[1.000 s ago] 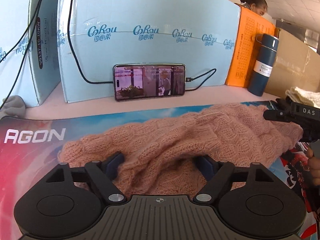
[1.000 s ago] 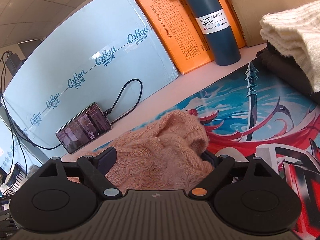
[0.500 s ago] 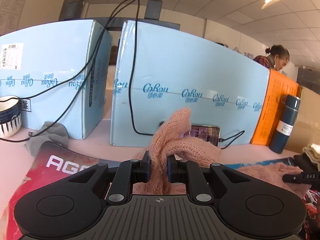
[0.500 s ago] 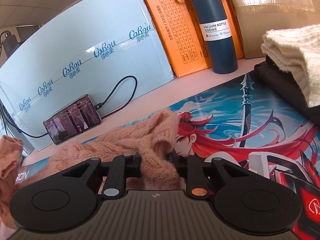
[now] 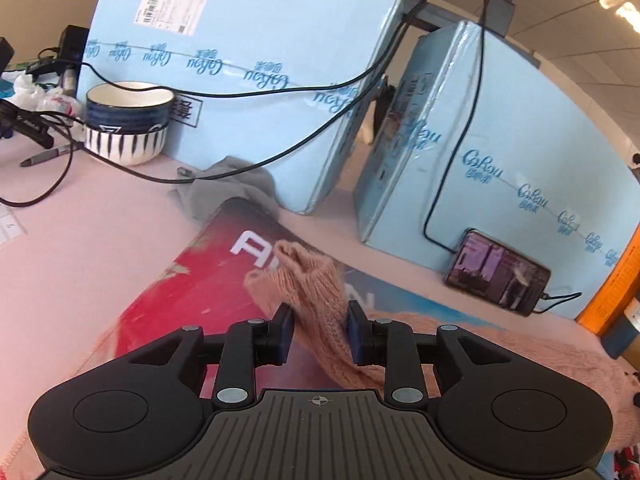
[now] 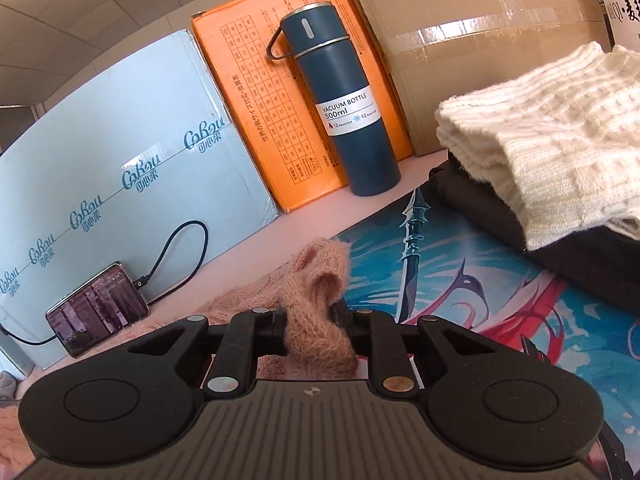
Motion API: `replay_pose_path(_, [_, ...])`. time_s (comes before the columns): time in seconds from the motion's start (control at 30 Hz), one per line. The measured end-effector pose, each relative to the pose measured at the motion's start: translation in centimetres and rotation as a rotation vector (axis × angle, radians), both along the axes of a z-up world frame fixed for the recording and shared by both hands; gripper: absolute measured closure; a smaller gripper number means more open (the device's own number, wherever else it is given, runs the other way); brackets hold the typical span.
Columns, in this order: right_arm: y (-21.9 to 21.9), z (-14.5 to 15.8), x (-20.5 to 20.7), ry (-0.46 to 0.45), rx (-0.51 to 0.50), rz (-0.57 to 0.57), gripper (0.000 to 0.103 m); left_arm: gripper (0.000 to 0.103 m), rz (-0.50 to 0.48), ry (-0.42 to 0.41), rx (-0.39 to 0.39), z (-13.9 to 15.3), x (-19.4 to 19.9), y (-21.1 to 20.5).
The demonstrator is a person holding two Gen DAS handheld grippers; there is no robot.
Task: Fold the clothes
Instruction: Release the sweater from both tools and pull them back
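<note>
A pink knitted sweater (image 5: 500,344) lies on a printed desk mat (image 5: 180,292). My left gripper (image 5: 318,320) is shut on one end of the pink sweater (image 5: 316,300), over the mat's red left part. My right gripper (image 6: 310,320) is shut on another end of the pink sweater (image 6: 316,300), over the mat's right part (image 6: 460,280). The rest of the sweater trails between them, partly hidden by the gripper bodies.
Light blue boxes (image 5: 248,92) and a phone on a cable (image 5: 500,276) stand behind the mat. A bowl (image 5: 128,120), cables and a grey cloth (image 5: 228,188) are at the left. A blue vacuum bottle (image 6: 340,104), an orange box and folded cream and dark clothes (image 6: 552,140) are at the right.
Both grippers shut on ends of the pink sweater. The left one lifted its end and carried it left; the right one carried its end right, toward the bottle and the folded clothes.
</note>
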State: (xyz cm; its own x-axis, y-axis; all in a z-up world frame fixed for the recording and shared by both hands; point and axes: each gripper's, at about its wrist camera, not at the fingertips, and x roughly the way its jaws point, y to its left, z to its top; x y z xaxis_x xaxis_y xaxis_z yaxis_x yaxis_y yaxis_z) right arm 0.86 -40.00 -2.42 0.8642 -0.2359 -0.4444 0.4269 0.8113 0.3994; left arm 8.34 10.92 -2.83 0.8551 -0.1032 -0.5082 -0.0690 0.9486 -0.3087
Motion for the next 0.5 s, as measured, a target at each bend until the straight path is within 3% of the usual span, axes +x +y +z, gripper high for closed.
replay_pose_path(0.03, [0.1, 0.0, -0.1, -0.002, -0.002, -0.002, 0.087, 0.056, 0.038, 0.011, 0.041, -0.1, 0.0, 0.4])
replay_pose_path(0.1, [0.3, 0.3, -0.5, -0.033, -0.017, -0.007, 0.085, 0.035, 0.129, 0.010, 0.123, 0.1, -0.2, 0.7])
replay_pose_path(0.17, [0.6, 0.6, -0.9, -0.064, -0.032, -0.013, 0.077, 0.025, 0.220, -0.041, 0.209, 0.8, -0.8, 0.5])
replay_pose_path(0.2, [0.7, 0.8, -1.1, -0.080, -0.040, -0.015, 0.061, 0.018, 0.258, -0.078, 0.254, 1.3, -1.2, 0.3])
replay_pose_path(0.23, [0.8, 1.0, -1.4, -0.096, -0.047, -0.018, 0.049, 0.010, 0.236, -0.130, 0.274, 1.8, -1.5, -0.4])
replay_pose_path(0.3, [1.1, 1.3, -1.8, -0.127, -0.063, -0.023, 0.043, 0.004, 0.168, -0.224, 0.304, 2.6, -2.0, -1.7])
replay_pose_path(0.37, [1.3, 1.6, -2.2, -0.158, -0.078, -0.028, 0.039, 0.002, 0.031, -0.279, 0.354, 3.3, -1.8, -4.3])
replay_pose_path(0.43, [1.6, 2.0, -2.7, -0.189, -0.093, -0.034, 0.033, 0.002, -0.120, -0.296, 0.415, 3.6, -1.4, -7.3])
replay_pose_path(0.5, [1.8, 2.2, -2.8, -0.230, -0.062, 0.066, 0.028, 0.002, -0.257, -0.298, 0.451, 3.4, -1.0, -9.9])
